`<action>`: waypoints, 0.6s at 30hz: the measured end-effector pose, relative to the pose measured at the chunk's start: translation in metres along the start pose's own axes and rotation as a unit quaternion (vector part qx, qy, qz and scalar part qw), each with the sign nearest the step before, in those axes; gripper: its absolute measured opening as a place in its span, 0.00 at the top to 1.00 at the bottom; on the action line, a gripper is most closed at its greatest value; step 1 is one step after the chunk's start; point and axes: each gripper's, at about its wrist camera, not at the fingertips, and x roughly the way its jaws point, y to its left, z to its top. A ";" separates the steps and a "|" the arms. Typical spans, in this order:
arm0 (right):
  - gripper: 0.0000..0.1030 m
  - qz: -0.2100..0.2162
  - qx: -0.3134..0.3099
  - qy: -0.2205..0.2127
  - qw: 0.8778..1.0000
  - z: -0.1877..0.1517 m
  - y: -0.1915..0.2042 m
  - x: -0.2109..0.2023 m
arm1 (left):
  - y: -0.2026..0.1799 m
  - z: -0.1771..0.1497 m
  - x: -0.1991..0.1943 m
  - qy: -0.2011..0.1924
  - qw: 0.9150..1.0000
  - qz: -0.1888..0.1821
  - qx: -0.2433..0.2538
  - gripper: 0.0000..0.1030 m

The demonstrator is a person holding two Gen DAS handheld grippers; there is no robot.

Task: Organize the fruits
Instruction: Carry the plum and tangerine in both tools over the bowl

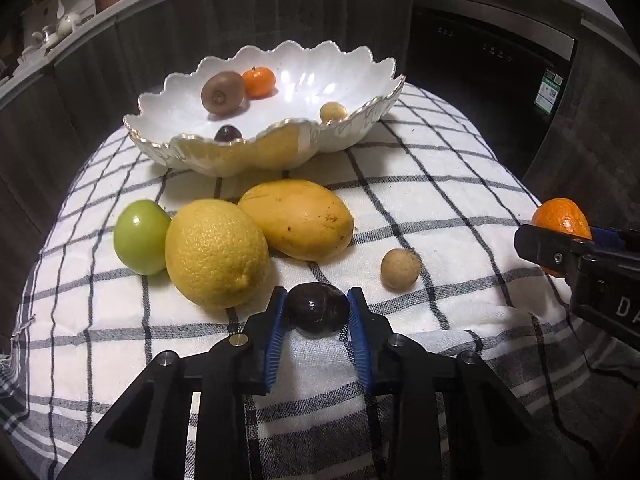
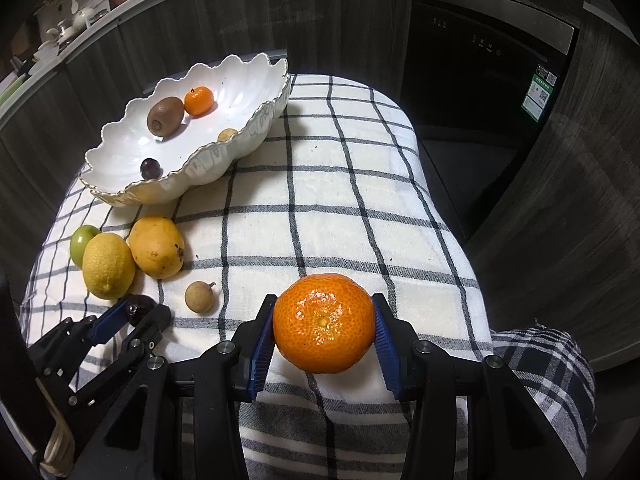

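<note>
My left gripper (image 1: 318,306) is shut on a dark purple plum (image 1: 319,311) low over the checked cloth (image 1: 420,200). My right gripper (image 2: 324,324) is shut on a tangerine (image 2: 325,322); the tangerine also shows at the right edge of the left wrist view (image 1: 562,220). A white scalloped bowl (image 1: 360,120) at the back holds a kiwi (image 1: 222,91), a small tangerine (image 1: 259,81), a longan (image 1: 333,111) and a dark plum (image 1: 228,134). On the cloth lie a green fruit (image 1: 141,237), a lemon (image 1: 217,254), a mango (image 1: 297,219) and a longan (image 1: 400,268).
The cloth covers a small table with dark cabinet fronts (image 1: 280,12) behind and a black appliance (image 2: 480,80) to the right. A counter (image 2: 60,40) with crockery runs along the upper left. The cloth drops off at the right edge (image 2: 460,240).
</note>
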 end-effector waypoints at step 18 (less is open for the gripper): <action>0.55 0.000 -0.010 -0.044 0.999 0.018 0.009 -0.036 | 0.017 0.032 -0.048 -0.067 0.998 0.006 -0.021 0.71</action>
